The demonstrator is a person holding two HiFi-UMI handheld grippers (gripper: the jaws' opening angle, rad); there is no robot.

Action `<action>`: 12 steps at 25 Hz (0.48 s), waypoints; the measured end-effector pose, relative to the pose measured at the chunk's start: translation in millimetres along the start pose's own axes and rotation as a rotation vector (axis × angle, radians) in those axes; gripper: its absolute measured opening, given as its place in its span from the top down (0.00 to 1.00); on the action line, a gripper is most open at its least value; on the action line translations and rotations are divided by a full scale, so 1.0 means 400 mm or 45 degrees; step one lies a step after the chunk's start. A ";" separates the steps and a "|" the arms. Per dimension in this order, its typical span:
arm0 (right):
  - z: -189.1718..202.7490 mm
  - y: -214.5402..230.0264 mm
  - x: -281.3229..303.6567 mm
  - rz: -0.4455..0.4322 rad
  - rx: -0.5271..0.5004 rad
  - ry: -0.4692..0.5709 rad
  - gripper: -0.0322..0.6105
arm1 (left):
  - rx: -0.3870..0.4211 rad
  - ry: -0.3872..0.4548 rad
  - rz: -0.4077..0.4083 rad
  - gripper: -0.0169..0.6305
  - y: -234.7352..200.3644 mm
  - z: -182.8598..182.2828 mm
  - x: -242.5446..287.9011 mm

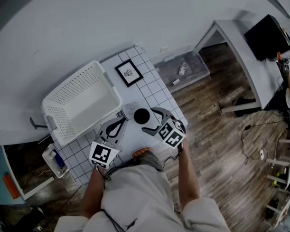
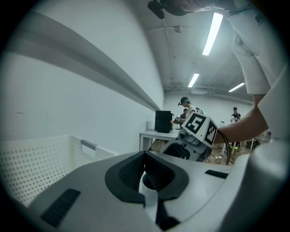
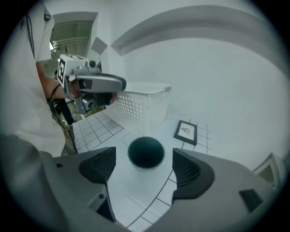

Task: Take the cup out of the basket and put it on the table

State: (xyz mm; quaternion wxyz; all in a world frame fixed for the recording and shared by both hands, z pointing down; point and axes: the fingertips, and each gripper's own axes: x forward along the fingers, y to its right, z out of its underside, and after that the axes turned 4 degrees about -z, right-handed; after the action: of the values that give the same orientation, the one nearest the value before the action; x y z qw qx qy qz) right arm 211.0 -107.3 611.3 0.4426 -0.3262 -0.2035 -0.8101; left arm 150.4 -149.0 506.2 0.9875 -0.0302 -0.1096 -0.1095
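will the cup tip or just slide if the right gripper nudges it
The cup stands upright, squat and seemingly empty on the smooth tiled table, so it would probably slide rather than tip. Its round wall might slip between the right gripper's open jaws.

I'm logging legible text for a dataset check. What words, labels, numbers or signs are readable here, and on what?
No readable words or numbers anywhere.
Cubes on the left gripper and right gripper: square black-and-white markers only, no letters.
Framed picture: a drawing; any caption is too small to read.
Basket and cup: no print visible.
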 end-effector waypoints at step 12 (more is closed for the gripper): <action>-0.188 -0.001 -0.253 0.250 0.152 0.721 0.90 | -0.008 0.074 0.050 0.96 0.015 -0.064 -0.029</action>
State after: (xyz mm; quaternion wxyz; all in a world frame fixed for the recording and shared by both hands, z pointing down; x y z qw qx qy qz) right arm 224.4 -94.5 486.6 0.5764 -0.0789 -0.0869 -0.8087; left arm 146.0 -143.0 478.5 0.9921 -0.0322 -0.0800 -0.0911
